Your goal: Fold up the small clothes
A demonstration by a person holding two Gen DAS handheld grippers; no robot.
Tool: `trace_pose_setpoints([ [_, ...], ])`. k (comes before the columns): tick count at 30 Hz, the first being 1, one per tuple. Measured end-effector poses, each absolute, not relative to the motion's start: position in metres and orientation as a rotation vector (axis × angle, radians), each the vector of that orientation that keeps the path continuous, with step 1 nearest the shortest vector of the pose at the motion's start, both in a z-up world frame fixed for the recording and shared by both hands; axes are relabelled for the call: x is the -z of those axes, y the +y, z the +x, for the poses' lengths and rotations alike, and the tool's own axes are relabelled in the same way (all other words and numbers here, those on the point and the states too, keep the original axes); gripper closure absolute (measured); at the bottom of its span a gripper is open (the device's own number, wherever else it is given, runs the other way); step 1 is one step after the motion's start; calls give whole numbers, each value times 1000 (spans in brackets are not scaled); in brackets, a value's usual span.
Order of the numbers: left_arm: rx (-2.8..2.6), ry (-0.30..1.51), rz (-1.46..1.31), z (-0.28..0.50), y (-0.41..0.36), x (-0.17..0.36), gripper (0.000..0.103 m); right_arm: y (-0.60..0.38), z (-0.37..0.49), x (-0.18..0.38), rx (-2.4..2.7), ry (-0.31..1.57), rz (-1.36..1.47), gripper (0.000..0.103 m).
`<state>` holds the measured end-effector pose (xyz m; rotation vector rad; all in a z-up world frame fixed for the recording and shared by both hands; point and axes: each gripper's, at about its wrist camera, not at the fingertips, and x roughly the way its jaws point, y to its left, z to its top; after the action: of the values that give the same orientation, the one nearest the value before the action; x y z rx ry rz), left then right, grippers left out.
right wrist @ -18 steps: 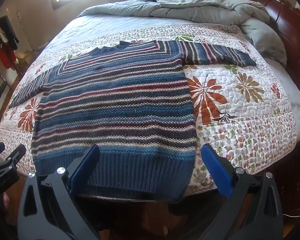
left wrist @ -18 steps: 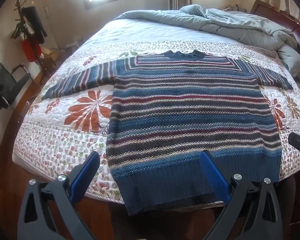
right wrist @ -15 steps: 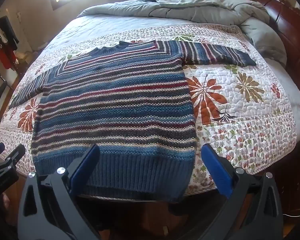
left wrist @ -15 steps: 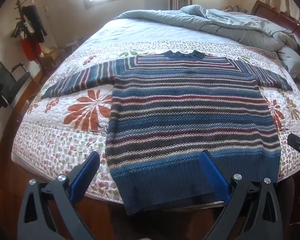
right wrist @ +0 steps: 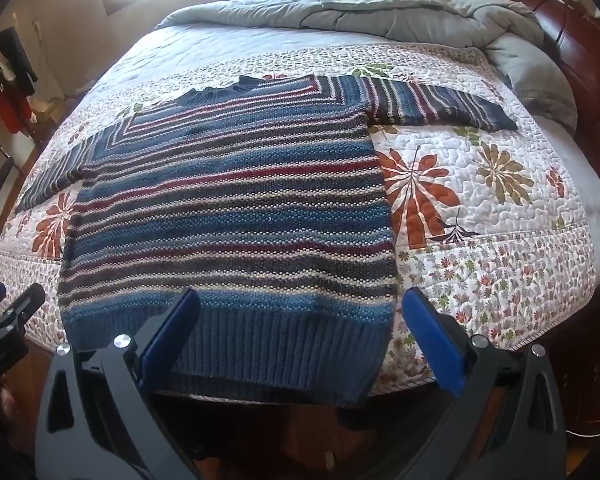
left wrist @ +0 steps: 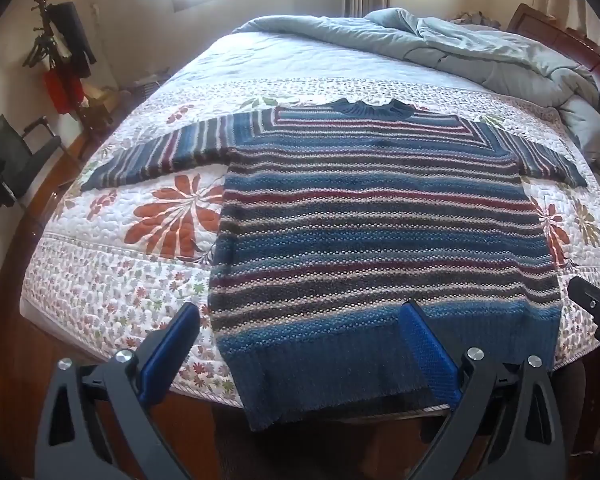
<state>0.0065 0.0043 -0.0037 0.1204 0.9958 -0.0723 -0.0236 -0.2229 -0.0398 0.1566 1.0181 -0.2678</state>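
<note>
Both views nearly unchanged, striped sweater [left wrist: 376,232] flat beyond left hand-held gripper [left wrist: 300,344], right hand-held gripper [right wrist: 300,332], both spread

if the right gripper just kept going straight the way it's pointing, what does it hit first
Most likely the ribbed blue hem of the striped sweater, which lies right between the open right gripper fingers at the bed's near edge; depth is hard to judge.

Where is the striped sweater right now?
The striped sweater lies flat, sleeves spread, on the floral quilt; its hem overhangs the bed's near edge, the grey comforter beyond its collar.
</note>
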Motion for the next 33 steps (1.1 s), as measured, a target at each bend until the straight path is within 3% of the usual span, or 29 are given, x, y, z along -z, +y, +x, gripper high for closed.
trace_pose_setpoints([
  [33, 68, 995, 132, 17, 2, 4, 4, -230, -11, 45, 264, 1020, 144, 2],
])
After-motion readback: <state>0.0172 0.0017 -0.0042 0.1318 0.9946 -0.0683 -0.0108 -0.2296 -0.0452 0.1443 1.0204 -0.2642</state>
